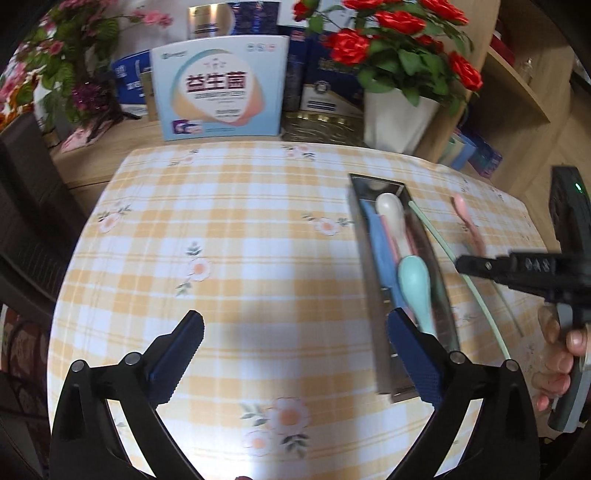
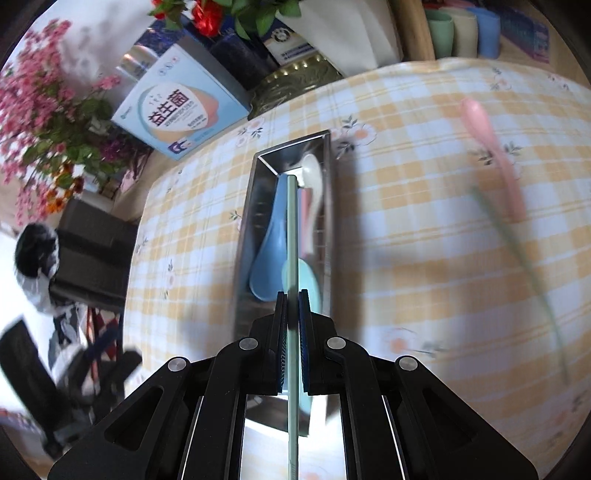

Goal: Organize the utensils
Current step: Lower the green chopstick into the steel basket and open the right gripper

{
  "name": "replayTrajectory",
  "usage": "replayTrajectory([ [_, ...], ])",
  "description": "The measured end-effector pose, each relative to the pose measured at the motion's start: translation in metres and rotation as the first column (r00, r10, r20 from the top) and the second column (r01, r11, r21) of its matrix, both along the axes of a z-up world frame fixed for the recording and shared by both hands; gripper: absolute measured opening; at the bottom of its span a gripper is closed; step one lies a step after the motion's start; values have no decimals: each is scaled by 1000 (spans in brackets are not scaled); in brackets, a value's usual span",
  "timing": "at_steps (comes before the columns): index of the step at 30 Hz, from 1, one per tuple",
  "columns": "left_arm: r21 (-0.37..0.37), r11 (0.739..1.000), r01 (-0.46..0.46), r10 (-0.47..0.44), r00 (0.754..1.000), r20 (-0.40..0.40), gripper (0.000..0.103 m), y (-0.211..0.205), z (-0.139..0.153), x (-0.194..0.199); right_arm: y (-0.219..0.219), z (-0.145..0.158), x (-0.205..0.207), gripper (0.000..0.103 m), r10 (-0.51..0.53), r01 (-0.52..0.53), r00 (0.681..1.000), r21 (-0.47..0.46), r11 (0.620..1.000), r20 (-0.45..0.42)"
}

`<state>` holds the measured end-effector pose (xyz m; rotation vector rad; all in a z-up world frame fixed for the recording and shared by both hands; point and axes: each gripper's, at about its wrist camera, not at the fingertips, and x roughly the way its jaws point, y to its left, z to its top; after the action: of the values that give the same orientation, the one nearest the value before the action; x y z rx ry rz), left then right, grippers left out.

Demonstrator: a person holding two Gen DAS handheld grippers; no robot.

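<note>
A long metal tray (image 1: 373, 295) (image 2: 247, 221) lies on the checked tablecloth and holds a blue spoon (image 2: 269, 251), a teal spoon (image 1: 415, 284) (image 2: 312, 284), a white spoon (image 1: 389, 214) (image 2: 312, 173) and a pink utensil. My right gripper (image 2: 291, 299) (image 1: 461, 264) is shut on a pale green chopstick (image 2: 292, 236) (image 1: 436, 236) and holds it lengthwise above the tray. A pink spoon (image 1: 467, 218) (image 2: 491, 147) and another green chopstick (image 2: 524, 273) lie on the cloth right of the tray. My left gripper (image 1: 295, 325) is open and empty, just left of the tray's near end.
A probiotics box (image 1: 221, 88) (image 2: 177, 107), dark boxes and a white pot of red roses (image 1: 399, 122) stand behind the table. Pink flowers (image 1: 74, 66) are at the back left. Cups (image 2: 461, 29) stand on a shelf at the right.
</note>
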<state>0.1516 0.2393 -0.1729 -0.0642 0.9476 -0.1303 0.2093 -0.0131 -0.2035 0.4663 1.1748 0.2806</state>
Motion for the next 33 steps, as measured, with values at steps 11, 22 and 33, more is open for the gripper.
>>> replayTrajectory([
  [11,-42,998,-51,51,999,-3,97,25,-15,-7,30,-31,33,6,-128,126,986,-31,992,-104],
  [22,-57,997,-48,48,999,-12,97,22,-20,-7,39,-44,42,6,-80,77,990,-28,997,-118],
  [33,-42,998,-40,39,999,-23,97,11,-18,-6,42,-46,39,8,-33,34,990,4,999,-138],
])
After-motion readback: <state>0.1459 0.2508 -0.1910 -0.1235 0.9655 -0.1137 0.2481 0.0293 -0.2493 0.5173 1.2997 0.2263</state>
